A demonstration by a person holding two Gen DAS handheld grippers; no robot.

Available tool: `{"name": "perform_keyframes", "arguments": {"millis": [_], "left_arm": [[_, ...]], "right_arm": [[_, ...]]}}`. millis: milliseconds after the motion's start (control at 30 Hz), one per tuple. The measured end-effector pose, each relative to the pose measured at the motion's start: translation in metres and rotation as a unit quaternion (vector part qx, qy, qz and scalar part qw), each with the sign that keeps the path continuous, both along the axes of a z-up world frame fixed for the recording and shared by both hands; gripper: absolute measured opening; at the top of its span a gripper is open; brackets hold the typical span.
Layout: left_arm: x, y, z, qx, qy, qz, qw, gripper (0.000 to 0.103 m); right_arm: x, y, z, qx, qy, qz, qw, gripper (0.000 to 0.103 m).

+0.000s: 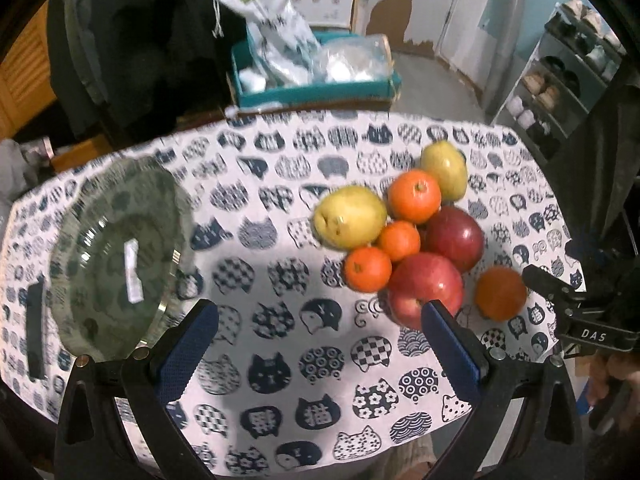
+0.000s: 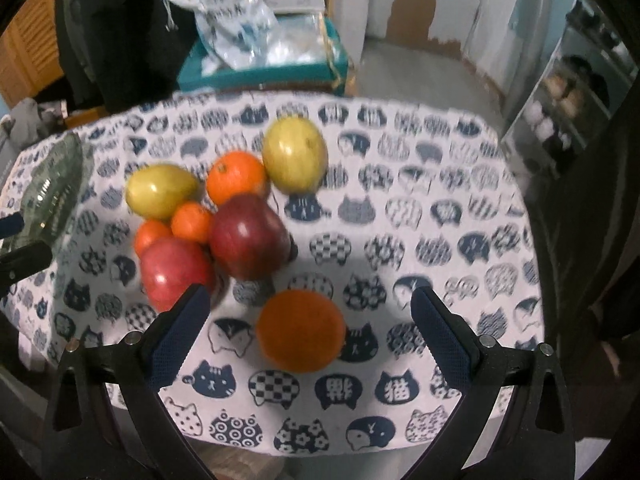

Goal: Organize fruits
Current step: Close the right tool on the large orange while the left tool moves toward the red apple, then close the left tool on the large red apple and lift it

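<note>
Blue-padded fingers of the left gripper (image 1: 320, 336) spread wide, nothing between them, hovering above the cat-print cloth covering the surface (image 1: 280, 360). Right gripper (image 2: 310, 320) likewise spread, empty; a lone orange (image 2: 301, 330) sits on the cloth between and just beyond its fingers, touching neither.

Glass plate (image 1: 116, 260) lies at the left of the surface, empty, a white label showing through it. A black bar-shaped item (image 1: 35, 330) lies beside the plate's left rim; what it is cannot be told.

Fruit cluster sits right of centre, well apart from the plate: near red apple (image 1: 424, 288), darker red apple (image 1: 454, 238) behind it, three smaller oranges (image 1: 398, 240) bunched against them, and two yellow-green pears (image 1: 350, 216), one at the cluster's left, one at its far edge. Lone orange sits apart, to the right of the near apple.

Beyond the far edge of the surface: teal box (image 1: 312, 94) holding crumpled plastic bags (image 1: 272, 28). Shoe rack (image 1: 560, 80) at far right.
</note>
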State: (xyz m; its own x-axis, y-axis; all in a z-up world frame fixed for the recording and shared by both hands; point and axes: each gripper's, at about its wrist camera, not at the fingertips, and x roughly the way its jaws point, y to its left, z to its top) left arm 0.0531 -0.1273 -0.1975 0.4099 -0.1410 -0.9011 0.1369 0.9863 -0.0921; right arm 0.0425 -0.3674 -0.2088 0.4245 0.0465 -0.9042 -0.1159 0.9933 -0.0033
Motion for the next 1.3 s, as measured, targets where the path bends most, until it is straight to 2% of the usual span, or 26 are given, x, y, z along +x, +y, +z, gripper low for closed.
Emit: {"name": "perform_keyframes", "arguments": {"millis": [300, 600, 667, 867, 1200, 1233, 1300], "left_arm": [[0.001, -0.019, -0.039, 0.003, 0.041, -0.006, 0.9991, 0.102], [0.004, -0.036, -0.051, -0.006, 0.053, -0.018, 0.9984, 0.102], [0.005, -0.04, -0.052, -0.011, 0.055, -0.019, 0.9982, 0.102], [0.007, -0.054, -0.055, -0.028, 0.056, -0.029, 0.9976, 0.102], [0.018, -0.085, -0.065, -0.016, 0.055, -0.054, 0.9969, 0.102], [0.02, -0.087, -0.066, -0.015, 0.057, -0.055, 0.9967, 0.101], [0.022, -0.092, -0.07, -0.015, 0.063, -0.056, 0.9963, 0.093]], "right_arm": [[0.001, -0.001, -0.05, 0.001, 0.066, 0.002, 0.998, 0.096], [0.002, -0.002, -0.077, 0.018, 0.103, 0.011, 0.994, 0.079], [0.001, -0.002, -0.078, 0.032, 0.105, 0.015, 0.994, 0.069], [0.006, -0.011, -0.076, 0.022, 0.099, 0.0, 0.995, 0.068], [0.022, -0.048, -0.06, 0.029, 0.075, -0.045, 0.996, 0.068], [0.018, -0.048, -0.062, 0.029, 0.075, -0.046, 0.996, 0.068], [0.019, -0.052, -0.062, 0.028, 0.075, -0.047, 0.996, 0.068]]}}
